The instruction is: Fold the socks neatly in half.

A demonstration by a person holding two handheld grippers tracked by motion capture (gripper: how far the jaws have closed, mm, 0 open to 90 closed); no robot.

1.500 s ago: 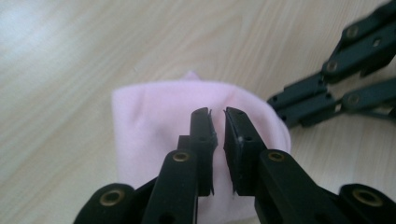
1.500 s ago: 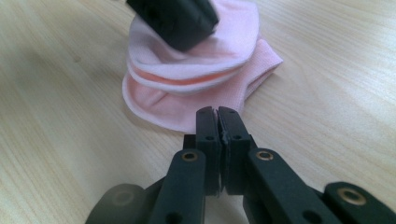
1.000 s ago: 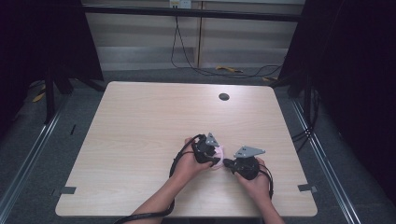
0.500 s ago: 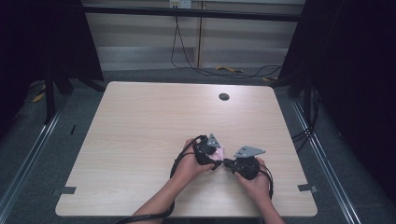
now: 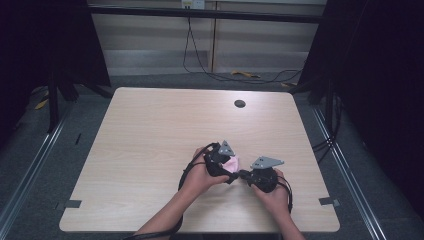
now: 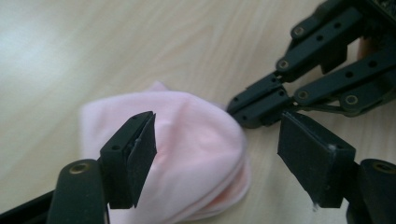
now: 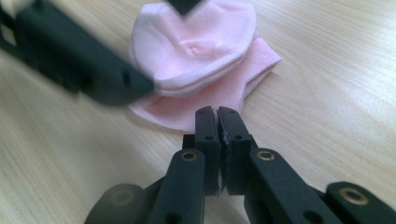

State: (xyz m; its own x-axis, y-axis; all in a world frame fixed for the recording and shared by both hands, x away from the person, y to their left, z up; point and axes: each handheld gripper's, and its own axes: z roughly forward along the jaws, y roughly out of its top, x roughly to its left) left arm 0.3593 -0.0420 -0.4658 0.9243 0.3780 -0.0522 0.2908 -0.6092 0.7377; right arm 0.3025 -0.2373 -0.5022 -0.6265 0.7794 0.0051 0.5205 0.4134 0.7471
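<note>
Near the counter's (image 5: 150, 150) front edge, a folded pink cloth (image 6: 187, 135) lies between both claws. Left claw (image 6: 217, 154) gapes wide over it; right claw (image 7: 217, 122) is pressed closed, tips at the cloth's edge. A dark round hole (image 5: 240, 104) sits well apart.

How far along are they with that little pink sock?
The pink sock already lies doubled over on the table, its layers stacked. In hand: the right gripper has its jaws pressed together at the sock's near edge, though whether it pinches fabric is hard to tell, while the left gripper stands open over the folded bulge. Probably left: pressing or finishing the fold, then letting go.
</note>
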